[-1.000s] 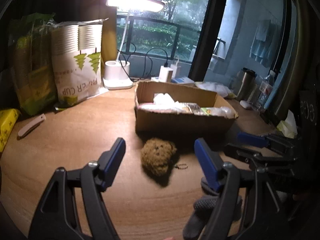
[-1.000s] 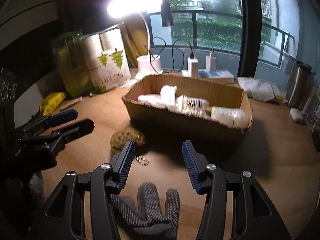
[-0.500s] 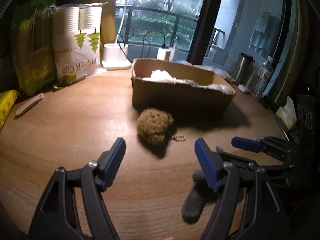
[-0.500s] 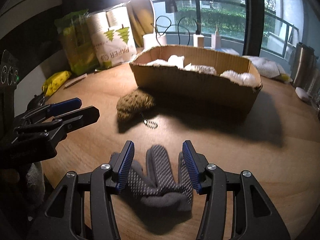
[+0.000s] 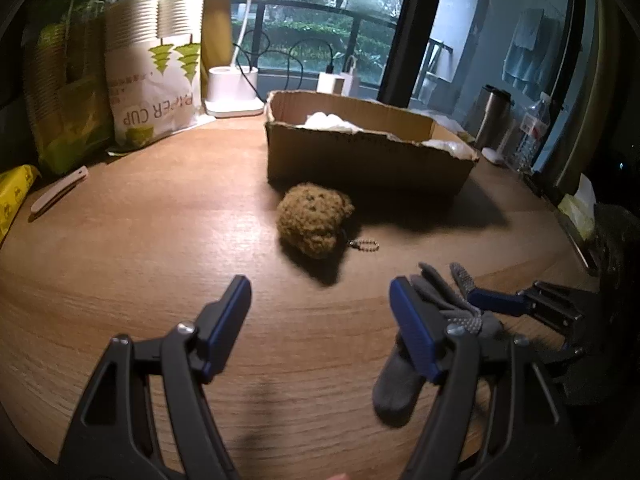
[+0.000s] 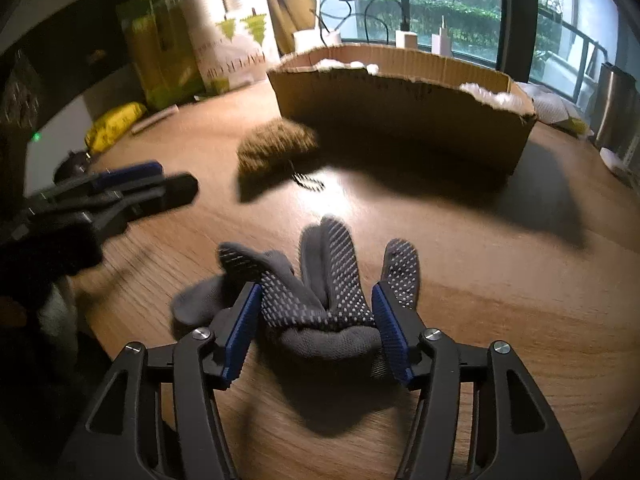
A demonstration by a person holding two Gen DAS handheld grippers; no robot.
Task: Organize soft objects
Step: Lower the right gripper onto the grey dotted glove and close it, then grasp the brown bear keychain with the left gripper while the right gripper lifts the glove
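Your right gripper (image 6: 317, 328) has its jaws just widened, straddling the grey dotted glove (image 6: 320, 300), which lies on the wooden table (image 6: 500, 300) in front of the cardboard box (image 6: 400, 120); pad contact unclear. Your left gripper (image 5: 320, 316) is spread, empty. The brown plush (image 5: 314, 220) sits just before the box.

Wood-grain table (image 5: 140, 248), corrugated cardboard box (image 5: 360, 160), fuzzy plush (image 5: 314, 220), dotted knit glove (image 6: 320, 292).
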